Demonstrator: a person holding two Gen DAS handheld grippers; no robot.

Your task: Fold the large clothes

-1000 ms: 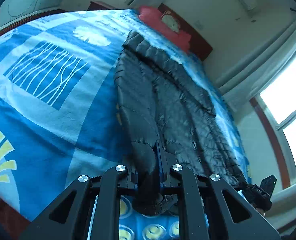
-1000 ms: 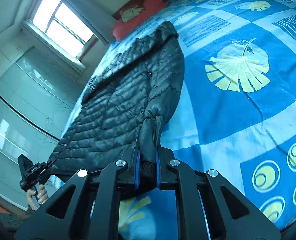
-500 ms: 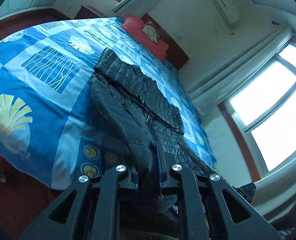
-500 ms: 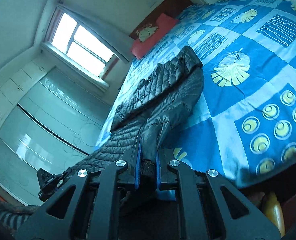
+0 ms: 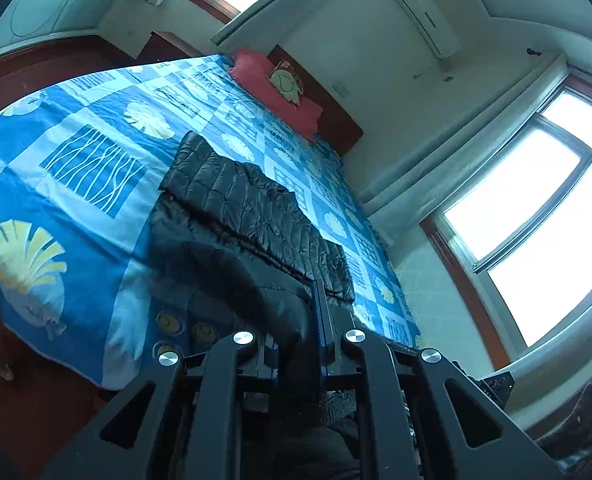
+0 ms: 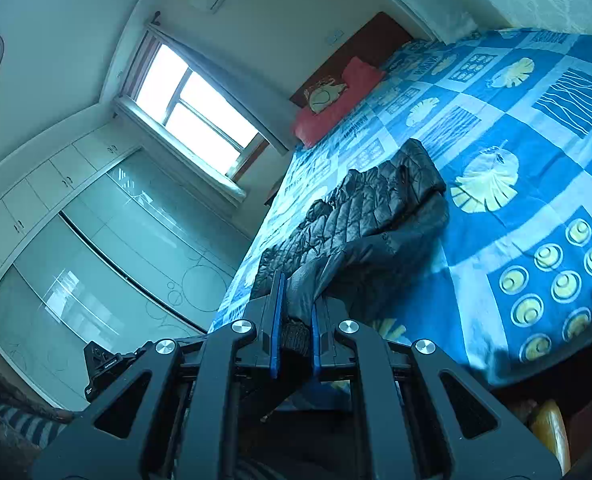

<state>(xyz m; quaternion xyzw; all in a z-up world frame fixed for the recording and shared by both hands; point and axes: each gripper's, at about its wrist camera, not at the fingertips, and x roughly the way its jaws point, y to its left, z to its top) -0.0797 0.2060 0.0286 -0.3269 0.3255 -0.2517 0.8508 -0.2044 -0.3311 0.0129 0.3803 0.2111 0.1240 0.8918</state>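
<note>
Item: black quilted jacket (image 5: 247, 208), lying lengthwise on the blue patterned bedspread (image 5: 75, 168), collar end toward the red pillow (image 5: 279, 88), near end lifted off the bed

Left gripper (image 5: 300, 344): mine, jaws narrow, pinched on a dark fold of the jacket; the cloth rises from the bed straight into my pads

Right gripper (image 6: 296, 332): mine, jaws narrow, clamped on a ribbed cuff (image 6: 294, 336) at the end of a sleeve (image 6: 360, 256); the sleeve runs taut from the jacket body to my fingers

Change, last second: both grips have risen and drawn back from the bed. Earlier the jacket filled each view and lay flat close under my fingers; now it sits smaller and farther off, with the bed's near edge, the window (image 6: 195, 108), the wardrobe doors (image 6: 107, 248) and the wall unit (image 5: 428, 16) all in sight. The grip itself is unchanged, same cloth between the same pads

Meaning for the task, as I judge it: the near portion is raised and ready to carry over toward the pillow end for a fold; no fold laid yet
</note>
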